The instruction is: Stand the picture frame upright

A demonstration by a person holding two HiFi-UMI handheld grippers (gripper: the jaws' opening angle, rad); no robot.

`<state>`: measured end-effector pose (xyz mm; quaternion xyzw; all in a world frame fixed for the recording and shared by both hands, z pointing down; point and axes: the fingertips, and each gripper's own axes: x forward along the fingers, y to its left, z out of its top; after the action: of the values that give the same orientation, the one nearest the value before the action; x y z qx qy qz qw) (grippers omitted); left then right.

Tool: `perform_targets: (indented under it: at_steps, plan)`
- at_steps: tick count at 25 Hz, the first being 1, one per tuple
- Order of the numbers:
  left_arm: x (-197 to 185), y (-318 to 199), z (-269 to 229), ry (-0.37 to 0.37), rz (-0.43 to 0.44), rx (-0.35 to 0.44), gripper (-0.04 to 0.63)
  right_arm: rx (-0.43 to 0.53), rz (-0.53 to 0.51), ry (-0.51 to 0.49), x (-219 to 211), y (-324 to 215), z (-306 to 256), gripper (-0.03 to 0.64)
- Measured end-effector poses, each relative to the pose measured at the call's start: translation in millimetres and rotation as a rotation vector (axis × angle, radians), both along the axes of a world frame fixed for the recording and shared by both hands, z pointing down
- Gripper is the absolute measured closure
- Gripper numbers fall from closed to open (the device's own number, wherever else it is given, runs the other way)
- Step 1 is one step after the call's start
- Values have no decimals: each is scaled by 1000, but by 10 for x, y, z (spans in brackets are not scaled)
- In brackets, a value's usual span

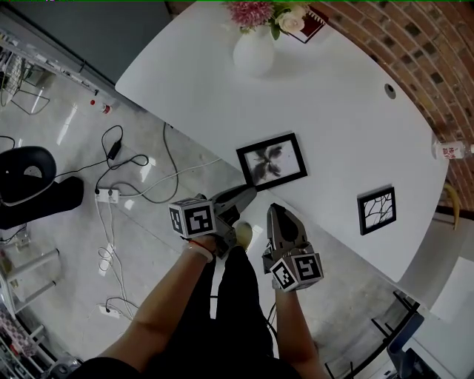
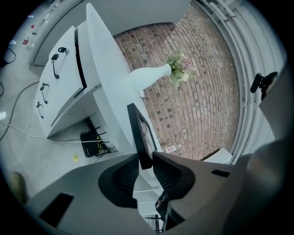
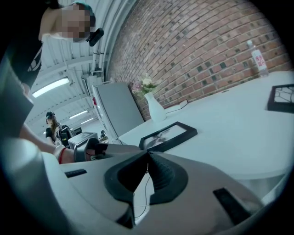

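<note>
Picture frame: the picture frame [image 1: 272, 161] lies flat, picture up, near the edge of the white table [image 1: 348, 104] closest to the person.
Left gripper: the left gripper [image 1: 248, 192] comes in from 7 o'clock of the frame. Its jaws pinch the frame's near corner, one pad on each face.
Right gripper: the right gripper [image 1: 275, 210] hovers at the table edge, at 6 o'clock of the frame and clear of it. Its jaws are pressed together with nothing between them.
Vase: a white vase [image 1: 253, 50] stands upright at 12 o'clock of the frame, well apart from it, at the far end of the table.
Vase contents: pink and cream flowers [image 1: 255, 11] with green leaves fill its neck.
Second frame: a smaller black frame [image 1: 377, 210] lies flat at 4 o'clock of the picture frame, near the table edge.
Bottle: a clear bottle [image 1: 450, 150] with a red-printed label is at 3 o'clock, past the table's rim. I cannot tell what it holds.
Floor: a power strip [image 1: 107, 195] and loose cables lie at 9 o'clock.
</note>
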<state>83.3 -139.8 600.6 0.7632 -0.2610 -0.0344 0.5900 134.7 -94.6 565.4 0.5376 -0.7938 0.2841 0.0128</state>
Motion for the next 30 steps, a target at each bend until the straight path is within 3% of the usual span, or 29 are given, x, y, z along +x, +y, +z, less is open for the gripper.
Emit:
perform_targets:
  at_steps: [4,10,19,25,30]
  plan:
    - [-135,77,25,15,-6,1,502,-60,29,-90,-39,9,109,615]
    - [-278,226,-15,59,-11,-21,505,-146,87,-350,-183,19,232,514]
    - [-468,446,-30,89,8,-23,508,-189,134,-529,-350,-50,249,423]
    - [-559,542,-18,91,27,-28,509,-204,238,-701,-292,-74,309,425]
    - [-611,634,-25,111,48,-51,512,-205,295,-792,-250,-42,339,493]
